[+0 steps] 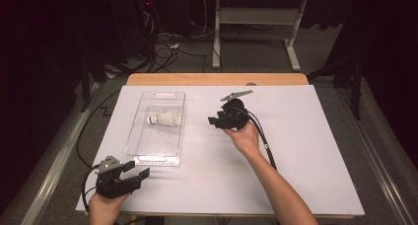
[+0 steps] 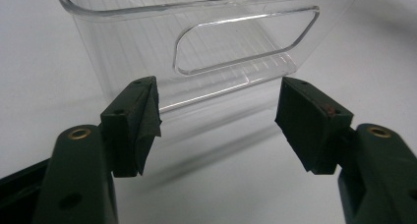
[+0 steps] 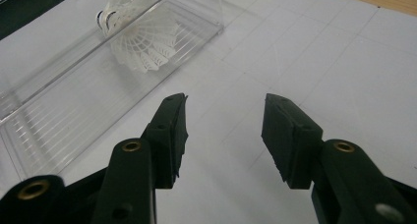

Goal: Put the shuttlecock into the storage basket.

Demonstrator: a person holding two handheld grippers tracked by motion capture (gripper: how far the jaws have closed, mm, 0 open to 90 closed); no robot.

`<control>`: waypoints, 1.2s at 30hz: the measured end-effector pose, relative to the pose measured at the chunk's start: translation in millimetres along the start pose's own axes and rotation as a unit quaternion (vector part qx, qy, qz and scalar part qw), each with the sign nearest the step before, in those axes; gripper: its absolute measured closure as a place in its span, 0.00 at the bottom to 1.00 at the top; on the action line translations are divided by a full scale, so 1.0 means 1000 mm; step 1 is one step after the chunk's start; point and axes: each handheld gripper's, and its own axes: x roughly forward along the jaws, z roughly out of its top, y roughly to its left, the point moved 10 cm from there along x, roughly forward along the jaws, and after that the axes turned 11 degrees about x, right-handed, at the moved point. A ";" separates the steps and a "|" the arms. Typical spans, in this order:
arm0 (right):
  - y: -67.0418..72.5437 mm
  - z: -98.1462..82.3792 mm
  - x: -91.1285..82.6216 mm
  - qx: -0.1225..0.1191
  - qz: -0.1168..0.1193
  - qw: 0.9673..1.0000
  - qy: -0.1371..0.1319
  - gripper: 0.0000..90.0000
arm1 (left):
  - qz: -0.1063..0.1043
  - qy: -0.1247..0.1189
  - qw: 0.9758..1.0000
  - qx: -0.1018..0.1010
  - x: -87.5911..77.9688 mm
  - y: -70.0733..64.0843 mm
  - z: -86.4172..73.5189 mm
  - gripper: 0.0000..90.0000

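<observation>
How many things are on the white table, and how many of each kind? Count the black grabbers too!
Clear plastic tray: 1
White shuttlecock, lying in the tray: 1
Black grippers: 2, the left gripper near the tray's near end and the right gripper to the tray's right, both with jaws apart and nothing between them
Total: 4

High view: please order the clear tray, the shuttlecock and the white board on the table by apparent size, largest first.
1. white board
2. clear tray
3. shuttlecock, lying inside the tray
</observation>
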 end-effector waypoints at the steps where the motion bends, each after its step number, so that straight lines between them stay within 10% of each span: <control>1: -0.001 0.000 0.000 0.000 0.000 1.000 -0.001 0.58 | 0.000 -0.001 1.000 -0.001 0.000 0.000 0.000 0.37; 36: -0.021 -0.017 -0.018 0.009 -0.007 1.000 -0.008 0.57 | 0.000 -0.002 1.000 -0.002 0.000 0.000 0.000 0.37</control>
